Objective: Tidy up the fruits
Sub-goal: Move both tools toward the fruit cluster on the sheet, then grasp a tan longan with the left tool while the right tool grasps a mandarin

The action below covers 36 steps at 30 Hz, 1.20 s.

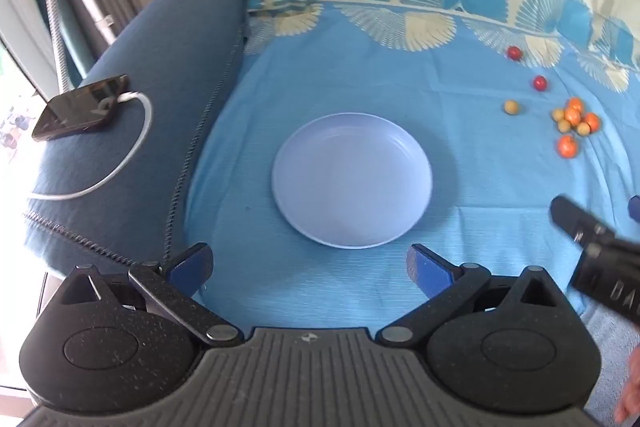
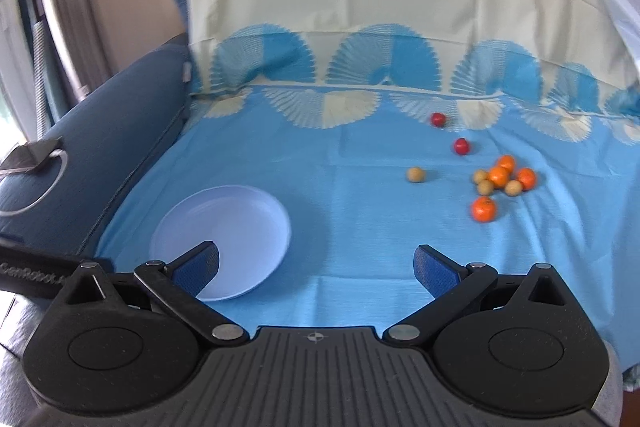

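Observation:
An empty pale lilac plate [image 1: 352, 131] lies on the blue cloth; it also shows at the left in the right wrist view [image 2: 240, 211]. Small fruits lie apart from it to the right: two red ones [image 2: 438, 119] [image 2: 461, 146], a lone tan one [image 2: 415, 174], and a cluster of orange and tan ones [image 2: 500, 181] with one orange [image 2: 484, 209] nearest; the cluster also shows in the left wrist view [image 1: 574, 121]. My left gripper [image 1: 310, 269] is open and empty just short of the plate. My right gripper [image 2: 318, 271] is open and empty, short of the fruits.
The blue patterned cloth [image 1: 360, 67] covers a sofa seat and backrest. A blue armrest [image 1: 160, 107] on the left carries a phone [image 1: 80, 107] with a white cable [image 1: 132, 155]. The right gripper's body [image 1: 592, 251] shows at the right edge of the left wrist view.

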Motion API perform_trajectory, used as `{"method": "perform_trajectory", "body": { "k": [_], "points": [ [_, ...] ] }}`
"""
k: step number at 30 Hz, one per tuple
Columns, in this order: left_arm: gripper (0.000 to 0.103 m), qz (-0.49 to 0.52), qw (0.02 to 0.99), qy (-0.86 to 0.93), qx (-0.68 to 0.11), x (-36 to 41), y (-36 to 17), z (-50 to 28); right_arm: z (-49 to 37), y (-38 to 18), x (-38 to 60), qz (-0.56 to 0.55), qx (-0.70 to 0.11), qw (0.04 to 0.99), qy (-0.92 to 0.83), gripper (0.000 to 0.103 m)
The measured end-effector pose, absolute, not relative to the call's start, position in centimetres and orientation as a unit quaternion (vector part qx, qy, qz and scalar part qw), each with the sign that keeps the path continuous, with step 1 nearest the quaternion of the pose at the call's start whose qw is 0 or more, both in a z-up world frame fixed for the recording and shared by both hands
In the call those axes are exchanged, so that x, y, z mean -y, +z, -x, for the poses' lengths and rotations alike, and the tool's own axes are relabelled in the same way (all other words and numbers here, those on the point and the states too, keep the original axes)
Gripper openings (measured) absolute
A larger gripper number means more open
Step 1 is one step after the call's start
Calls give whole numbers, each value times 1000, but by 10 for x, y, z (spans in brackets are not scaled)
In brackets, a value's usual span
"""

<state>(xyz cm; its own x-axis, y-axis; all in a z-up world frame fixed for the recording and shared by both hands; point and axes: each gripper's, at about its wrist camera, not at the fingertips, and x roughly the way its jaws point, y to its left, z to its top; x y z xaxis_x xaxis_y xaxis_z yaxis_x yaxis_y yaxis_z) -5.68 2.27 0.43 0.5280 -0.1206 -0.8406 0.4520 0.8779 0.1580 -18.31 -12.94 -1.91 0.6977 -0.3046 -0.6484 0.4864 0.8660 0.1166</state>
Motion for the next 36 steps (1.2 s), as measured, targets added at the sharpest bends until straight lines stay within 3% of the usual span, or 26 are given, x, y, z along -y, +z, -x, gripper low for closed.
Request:
{"method": "perform_trajectory", "body": {
  "k": [7, 13, 19, 28, 36],
  "points": [
    [103, -211, 839, -201, -459, 36, -8, 62, 201, -48, 194, -198, -323, 875, -303, 103],
    [103, -218, 809, -254, -483, 104, -34, 53, 212, -73, 262, -175, -295, 851, -399, 103],
    [103, -272, 802, -282, -451, 203, -73, 27, 199, -110, 354, -150, -293, 821, -467, 103],
    [103, -314, 787, -280, -452, 323, -147, -46, 147, -175, 457, -188, -319, 801, -470, 103],
    [103, -303, 792, -265, -459, 357, -188, -90, 101, -203, 488, -191, -315, 818, -441, 102]
  ]
}}
